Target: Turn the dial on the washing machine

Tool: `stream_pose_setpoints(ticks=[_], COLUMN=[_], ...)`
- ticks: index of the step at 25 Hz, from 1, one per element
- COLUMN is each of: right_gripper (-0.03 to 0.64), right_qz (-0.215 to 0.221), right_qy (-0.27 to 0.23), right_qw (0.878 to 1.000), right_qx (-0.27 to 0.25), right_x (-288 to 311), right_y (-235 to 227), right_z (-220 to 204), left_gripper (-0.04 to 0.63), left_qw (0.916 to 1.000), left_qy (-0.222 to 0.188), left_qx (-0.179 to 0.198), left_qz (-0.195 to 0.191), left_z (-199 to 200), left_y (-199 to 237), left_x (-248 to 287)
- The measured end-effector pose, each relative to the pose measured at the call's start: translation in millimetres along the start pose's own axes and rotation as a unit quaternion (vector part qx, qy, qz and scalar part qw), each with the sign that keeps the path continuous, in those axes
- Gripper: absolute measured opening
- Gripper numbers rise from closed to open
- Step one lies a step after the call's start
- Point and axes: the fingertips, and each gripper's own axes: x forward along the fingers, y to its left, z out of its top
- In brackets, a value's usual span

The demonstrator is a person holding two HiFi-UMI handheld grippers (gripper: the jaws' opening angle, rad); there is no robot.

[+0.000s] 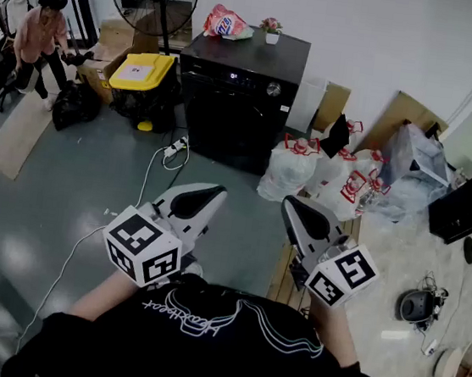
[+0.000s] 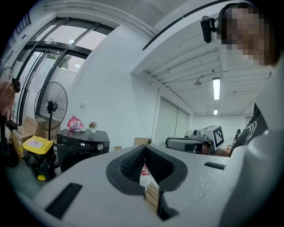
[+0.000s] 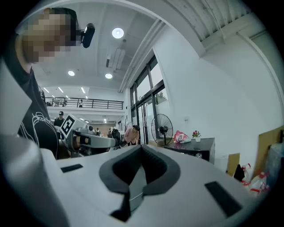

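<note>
Since the dial (image 1: 273, 88) sits near the right end of the control strip on the black washing machine (image 1: 238, 98), and this machine stands against the far wall, well apart from you, the step in hand is, as I judge it, the approach and not yet the turning. You should walk closer first, until the dial is within easy reach.

On the floor (image 1: 91, 183) there is a power strip (image 1: 174, 146) with its white cable in front of the machine on the left, and white bags (image 1: 294, 167) lean beside it on the right. Take care where you put your feet. A straight path between them looks the safest.

The dial is round and small, so one gripper will probably be enough. The right one seems the natural choice, because the dial is on the right part of the panel. Bring it square to the panel, open the jaws only when you are near, close them on the rim of the dial, and then rotate your wrist around the axis of the dial, without pulling.

At this moment the left gripper (image 1: 217, 193) and the right gripper (image 1: 289, 205) are both held close to your body and point toward the machine. The jaws of each are together at the tips. Nothing is between them and they touch no object.
</note>
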Motion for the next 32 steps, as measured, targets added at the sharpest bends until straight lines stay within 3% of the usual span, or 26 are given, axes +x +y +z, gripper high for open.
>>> stream_pose_setpoints(ticks=[9, 15, 21, 24, 32], right_gripper=[0.010, 0.186, 0.295, 0.334, 0.362], right_qz=[-0.020, -0.035, -0.046, -0.057, -0.080], right_qy=[-0.005, -0.006, 0.017, 0.023, 0.046], right_qw=[1.000, 0.999, 0.998, 0.997, 0.995], right_qx=[-0.011, -0.021, -0.040, -0.045, -0.033], right_x=[-3, 3, 24, 41, 117], right_y=[-15, -28, -47, -64, -122], right_z=[3, 0, -14, -17, -31], left_gripper=[0.006, 0.006, 0.006, 0.006, 0.006], left_qw=[1.0000, 1.0000, 0.9998, 0.9996, 0.9982], left_qy=[0.001, 0.004, 0.006, 0.008, 0.026], left_qx=[-0.007, -0.005, -0.018, -0.026, -0.054], left_qz=[0.002, -0.003, -0.008, -0.009, -0.012], left_z=[2, 1, -5, -6, -6], left_y=[3, 10, 37, 58, 147], left_x=[8, 18, 36, 47, 90])
